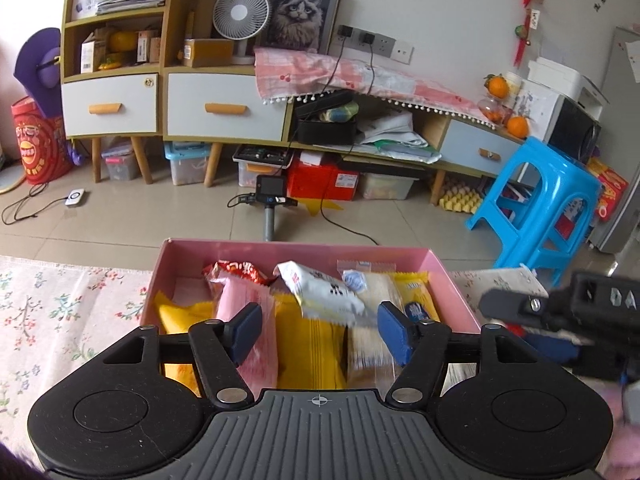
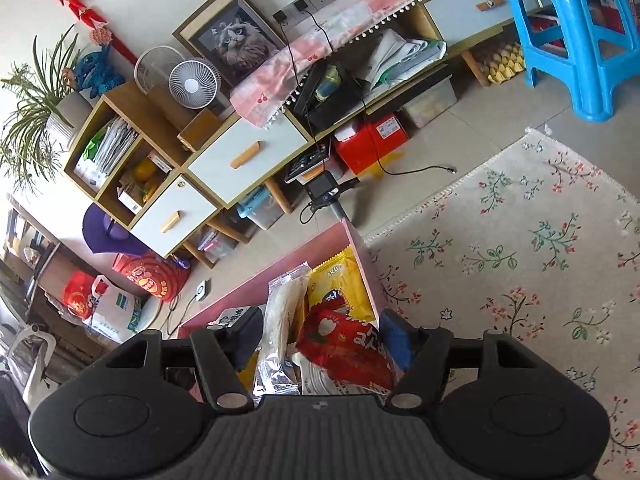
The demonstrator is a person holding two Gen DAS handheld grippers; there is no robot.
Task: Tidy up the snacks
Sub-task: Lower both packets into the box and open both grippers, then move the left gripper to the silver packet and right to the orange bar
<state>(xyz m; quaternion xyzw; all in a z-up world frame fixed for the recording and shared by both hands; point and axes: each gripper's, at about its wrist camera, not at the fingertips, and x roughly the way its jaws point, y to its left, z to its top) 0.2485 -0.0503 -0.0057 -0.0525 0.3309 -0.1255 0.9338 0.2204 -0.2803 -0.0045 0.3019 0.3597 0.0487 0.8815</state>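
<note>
A pink box [image 1: 224, 249] sits on a floral cloth and holds several snack packets: yellow ones [image 1: 310, 344], a pink one [image 1: 248, 300], a red one [image 1: 240, 271], a white one [image 1: 320, 292] and a clear cracker pack [image 1: 370, 344]. My left gripper [image 1: 320, 330] is open above the packets, holding nothing. My right gripper [image 2: 322, 338] is open over the box's right end [image 2: 362, 248], with a red packet [image 2: 346, 346] and a clear packet [image 2: 280, 320] between its fingers. The right gripper's body also shows in the left wrist view [image 1: 560, 312].
The floral cloth [image 2: 520, 260] spreads right of the box. Behind on the tiled floor stand a camera on a pole [image 1: 269, 200], a blue plastic stool [image 1: 544, 200] and a long cabinet with drawers [image 1: 224, 108].
</note>
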